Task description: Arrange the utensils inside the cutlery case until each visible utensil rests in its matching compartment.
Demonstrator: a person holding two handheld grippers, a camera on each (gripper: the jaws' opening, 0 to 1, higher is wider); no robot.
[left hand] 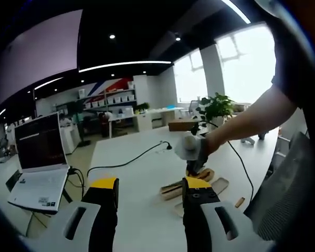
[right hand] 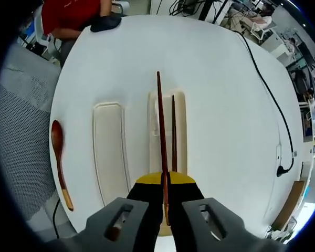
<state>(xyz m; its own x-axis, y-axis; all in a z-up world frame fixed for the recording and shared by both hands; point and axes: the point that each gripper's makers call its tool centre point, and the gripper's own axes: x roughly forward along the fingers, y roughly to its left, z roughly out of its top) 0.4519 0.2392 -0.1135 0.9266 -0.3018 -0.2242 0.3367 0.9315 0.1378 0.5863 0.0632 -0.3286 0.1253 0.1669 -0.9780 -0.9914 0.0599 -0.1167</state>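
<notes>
White table bears a case, lid, spoon, cable.

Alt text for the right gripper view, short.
The right tool grips a dark chopstick above the open cutlery case, where a second chopstick lies. The case lid and a wooden spoon lie alongside on the white table.

The near end of the held chopstick is hidden between the jaws of the right gripper. The bottom of the cutlery case is hidden behind those jaws too. In the left gripper view, the wooden things on the table are too small and blurry to tell apart. A gloved hand covers some of them. The laptop screen is too blurry to read.
</notes>
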